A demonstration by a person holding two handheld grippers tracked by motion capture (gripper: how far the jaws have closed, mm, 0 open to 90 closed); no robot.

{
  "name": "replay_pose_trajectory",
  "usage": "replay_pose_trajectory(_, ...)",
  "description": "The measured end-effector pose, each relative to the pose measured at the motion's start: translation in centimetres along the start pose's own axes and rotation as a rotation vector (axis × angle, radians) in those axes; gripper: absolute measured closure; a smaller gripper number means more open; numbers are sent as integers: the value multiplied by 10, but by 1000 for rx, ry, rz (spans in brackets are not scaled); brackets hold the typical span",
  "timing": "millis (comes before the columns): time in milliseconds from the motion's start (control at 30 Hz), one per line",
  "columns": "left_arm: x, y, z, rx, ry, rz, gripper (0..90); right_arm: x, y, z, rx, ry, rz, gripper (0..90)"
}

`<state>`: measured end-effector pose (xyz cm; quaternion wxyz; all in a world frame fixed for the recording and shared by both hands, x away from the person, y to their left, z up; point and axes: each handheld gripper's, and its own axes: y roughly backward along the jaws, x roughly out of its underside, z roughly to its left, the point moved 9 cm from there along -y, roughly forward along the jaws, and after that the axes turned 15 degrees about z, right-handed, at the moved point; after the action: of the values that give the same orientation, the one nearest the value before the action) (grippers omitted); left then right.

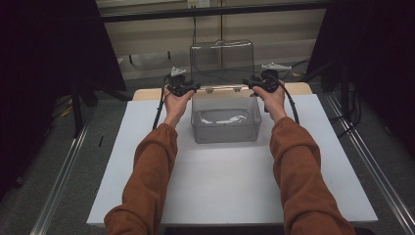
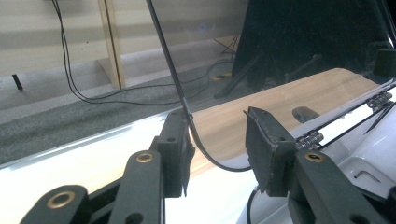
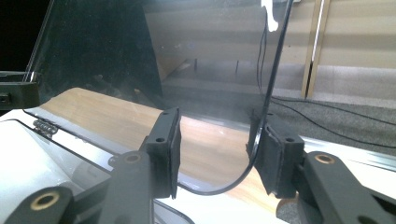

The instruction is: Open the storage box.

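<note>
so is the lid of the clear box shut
No: in the high view the clear lid stands upright above the box, hinged at its back rim.

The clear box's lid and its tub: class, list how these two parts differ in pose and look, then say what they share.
1. The lid stands upright behind the box, swung open on its hinges; the tub sits flat on the white table.
2. The lid is a thin flat panel with a rounded corner; the tub is a deep open container.
3. The left gripper and right gripper sit at the lid's lower corners, not at the tub's front.
Both are clear plastic, joined by hinges.
</note>
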<state>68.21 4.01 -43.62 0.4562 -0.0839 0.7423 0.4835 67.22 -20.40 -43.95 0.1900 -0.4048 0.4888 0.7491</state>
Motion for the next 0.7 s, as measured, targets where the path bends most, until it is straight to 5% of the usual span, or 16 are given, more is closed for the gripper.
replay_pose_trajectory(400,2,-3,2,-15,5,23,559,2,-5,2,8,-27,48,465)
replay_pose_trajectory(700,4,-6,4,-39,-8,43,575,11,-14,-4,-29,-145,79,426)
